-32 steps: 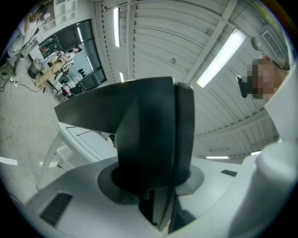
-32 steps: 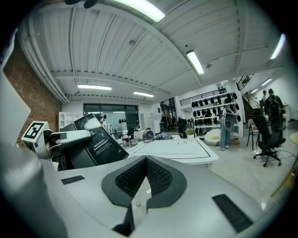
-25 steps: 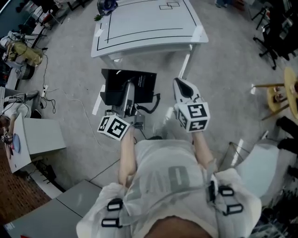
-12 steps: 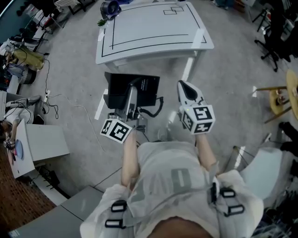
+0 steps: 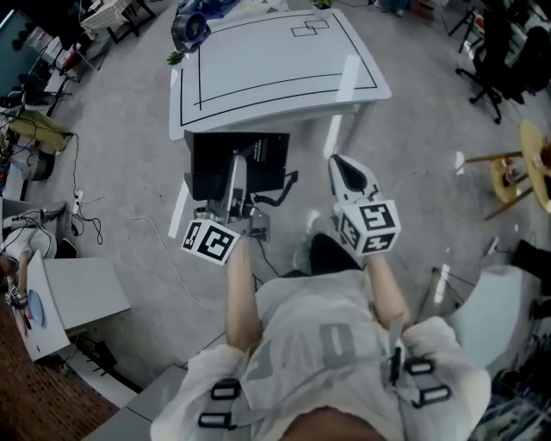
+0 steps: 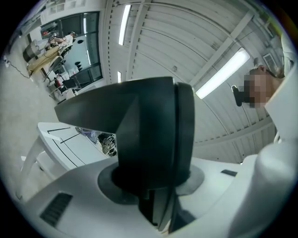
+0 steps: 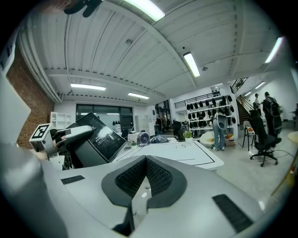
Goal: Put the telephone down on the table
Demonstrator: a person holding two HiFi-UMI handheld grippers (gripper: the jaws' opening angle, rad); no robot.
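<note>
The left gripper (image 5: 234,172) has its jaws partly apart, clamped on the black telephone (image 5: 258,157), which is off the white table (image 5: 275,77), near its edge. The right gripper (image 5: 340,168), jaws together and empty, is beside the telephone.

I see a blue object (image 5: 191,26) at the upper left of the head view and black office chairs (image 5: 495,52) at the upper right. A yellow round-topped stand (image 5: 527,168) sits at the right edge. Loose cables (image 5: 86,202) trail at the left, with a grey cabinet (image 5: 82,288) below them.
</note>
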